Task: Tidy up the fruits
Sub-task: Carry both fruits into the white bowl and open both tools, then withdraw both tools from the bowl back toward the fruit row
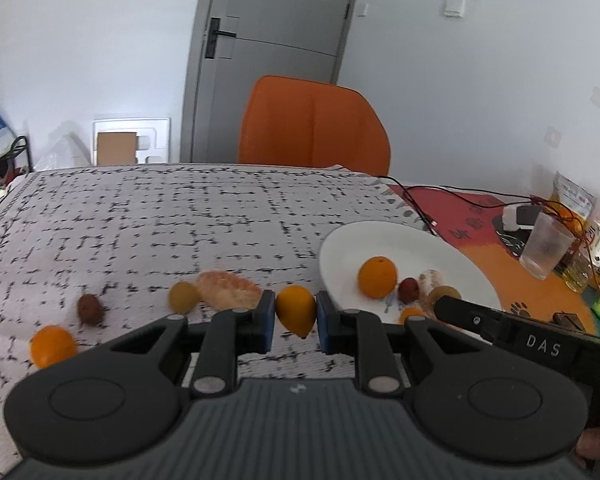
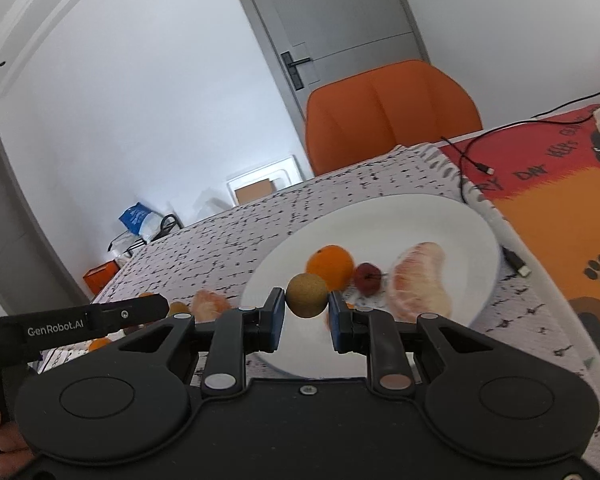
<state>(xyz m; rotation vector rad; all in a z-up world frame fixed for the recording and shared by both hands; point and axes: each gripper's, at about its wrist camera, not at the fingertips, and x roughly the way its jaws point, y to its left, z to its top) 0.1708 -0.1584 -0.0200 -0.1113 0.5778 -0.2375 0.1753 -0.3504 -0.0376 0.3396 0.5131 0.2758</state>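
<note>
Orange kumquat (image 1: pixel 296 310) sits clamped in left claw (image 1: pixel 296 316); right claw (image 2: pixel 307 312) clamps brown longan (image 2: pixel 307 295).

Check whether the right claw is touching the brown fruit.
Touching. In the right wrist view both blue pads press the sides of the round brown fruit, so the right claw holds it above the plate.

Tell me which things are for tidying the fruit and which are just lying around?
For the job:
- white plate
- kumquat in the left hand-held gripper
- brown longan in the right hand-held gripper
- pomelo piece on the cloth

Just lying around:
- plastic cup
- black cable
- orange chair
</note>
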